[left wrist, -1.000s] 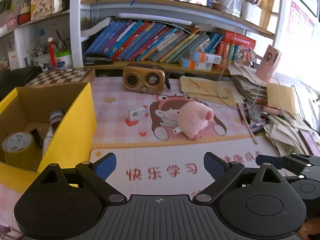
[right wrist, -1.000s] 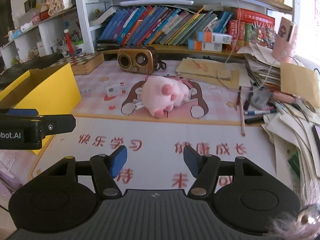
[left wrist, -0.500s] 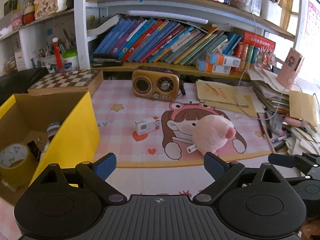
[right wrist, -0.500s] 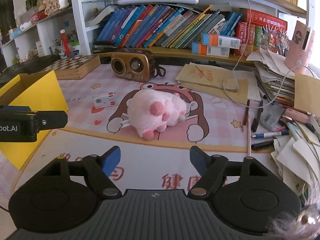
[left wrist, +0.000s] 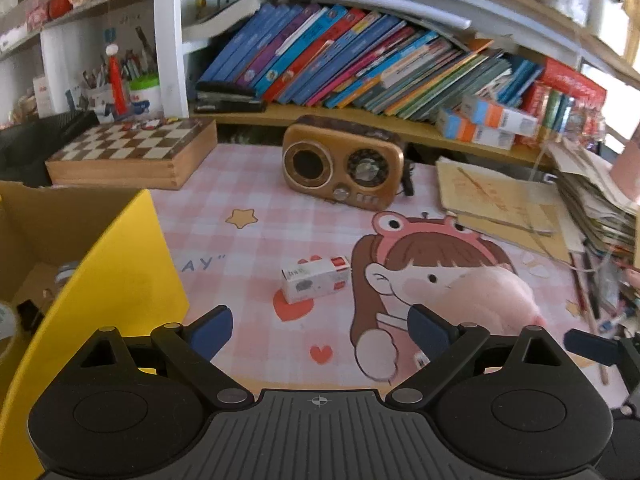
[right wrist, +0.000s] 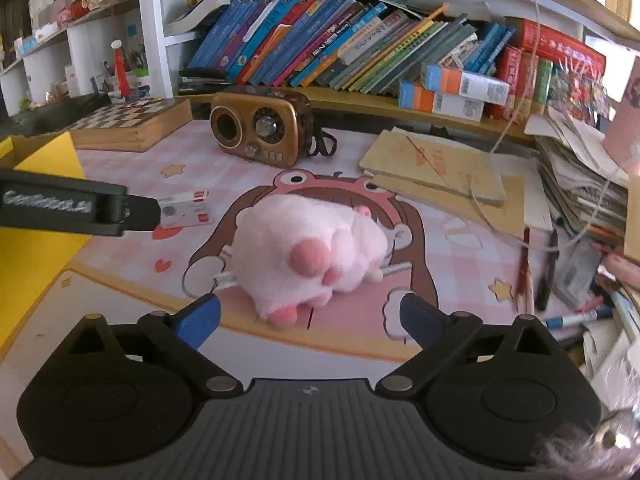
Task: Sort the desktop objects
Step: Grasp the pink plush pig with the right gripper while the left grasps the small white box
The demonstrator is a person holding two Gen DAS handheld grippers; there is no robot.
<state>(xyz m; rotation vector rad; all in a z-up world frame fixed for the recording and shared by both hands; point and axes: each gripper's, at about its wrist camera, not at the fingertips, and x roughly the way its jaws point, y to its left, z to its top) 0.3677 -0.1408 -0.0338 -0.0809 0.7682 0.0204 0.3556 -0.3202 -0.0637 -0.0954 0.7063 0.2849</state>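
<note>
Left gripper (left wrist: 320,330): jaws spread wide, holding nothing; small white carton (left wrist: 316,279) at its 12 o'clock, apart.
Right gripper (right wrist: 310,318): jaws wide, unladen; fluffy pink plush toy (right wrist: 310,246) just ahead, 12 o'clock, on the cartoon mat (right wrist: 460,280).
Left view only: yellow cardboard box (left wrist: 116,276), 9 o'clock.

The pink checked mat (left wrist: 256,240) on the counter carries the letters "AY" with a closing quote mark beside the yellow box (left wrist: 120,280). In the right wrist view, the left gripper (right wrist: 64,208) bears white lettering reading "GenRobot.AI". Print on the book spines and the small white carton (left wrist: 316,280) is too small to read.
</note>
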